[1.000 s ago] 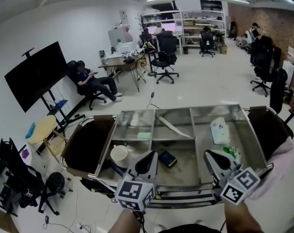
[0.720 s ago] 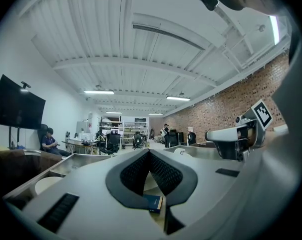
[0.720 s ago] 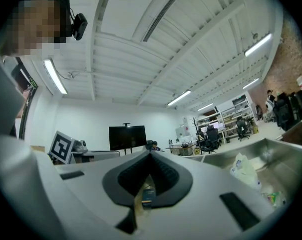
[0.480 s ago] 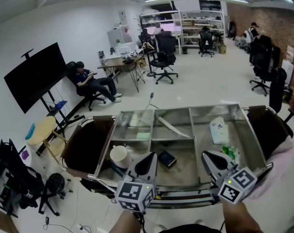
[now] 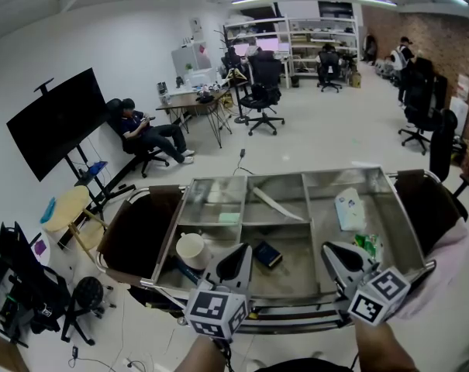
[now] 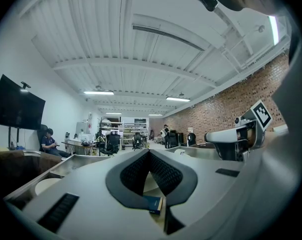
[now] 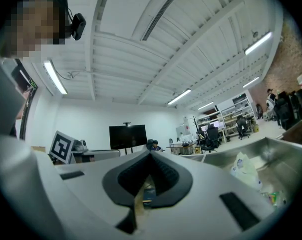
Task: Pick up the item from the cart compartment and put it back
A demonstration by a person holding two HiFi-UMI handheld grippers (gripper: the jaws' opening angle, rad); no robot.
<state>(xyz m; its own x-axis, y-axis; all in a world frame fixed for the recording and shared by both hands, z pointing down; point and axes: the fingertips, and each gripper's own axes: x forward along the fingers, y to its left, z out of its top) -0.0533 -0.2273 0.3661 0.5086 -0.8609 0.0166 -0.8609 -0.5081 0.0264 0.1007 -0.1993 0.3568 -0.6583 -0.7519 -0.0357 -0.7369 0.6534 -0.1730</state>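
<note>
A steel cart (image 5: 397,208) with several compartments stands below me. In its near middle compartment lies a small dark box (image 5: 267,253); the same dark box (image 6: 153,204) shows under the left jaws. My left gripper (image 5: 236,263) hovers level over the cart's near edge, shut and empty, beside a white cup (image 5: 191,248). My right gripper (image 5: 339,263) hangs at the same height to the right, shut with nothing in it, near a green packet (image 5: 367,244). A white packet (image 5: 348,208) lies in the far right compartment. In its own view the right gripper (image 7: 151,154) has its pads together.
A pale strip (image 5: 277,204) and a light green item (image 5: 229,217) lie in the far compartments. Black seat-like pads (image 5: 137,235) flank the cart on both sides. Beyond are a person on a chair (image 5: 145,134), a black screen (image 5: 56,118), office chairs and desks.
</note>
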